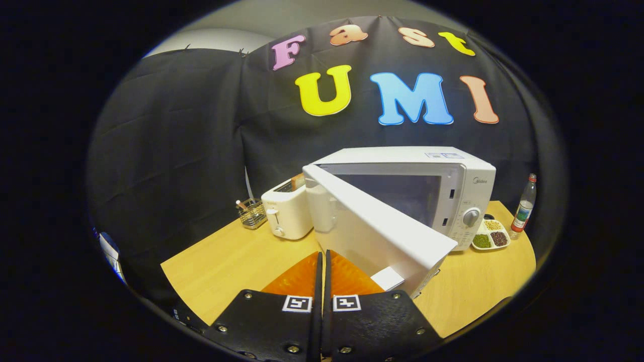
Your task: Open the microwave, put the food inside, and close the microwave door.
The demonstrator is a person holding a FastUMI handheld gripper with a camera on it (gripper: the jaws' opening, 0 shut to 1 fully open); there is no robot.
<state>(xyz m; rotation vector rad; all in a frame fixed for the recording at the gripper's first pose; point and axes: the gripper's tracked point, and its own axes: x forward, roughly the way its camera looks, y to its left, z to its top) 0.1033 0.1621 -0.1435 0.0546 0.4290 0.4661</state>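
Jaws clenched together with nothing between them, gripper [322, 261] just before one microwave [402, 201] with its door [377, 226] swung open on the table [226, 261], beside one toaster [288, 211], one bottle [523, 207], one snack dish [490, 235].

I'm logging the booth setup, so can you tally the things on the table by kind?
Appliances: 2, the microwave, door open, and the toaster
Bottles: 1, bottle
Dishes: 1, divided dish of beans
Wire baskets: 1, wire basket
Total: 5
The gripper jaws are shut, holding nothing.
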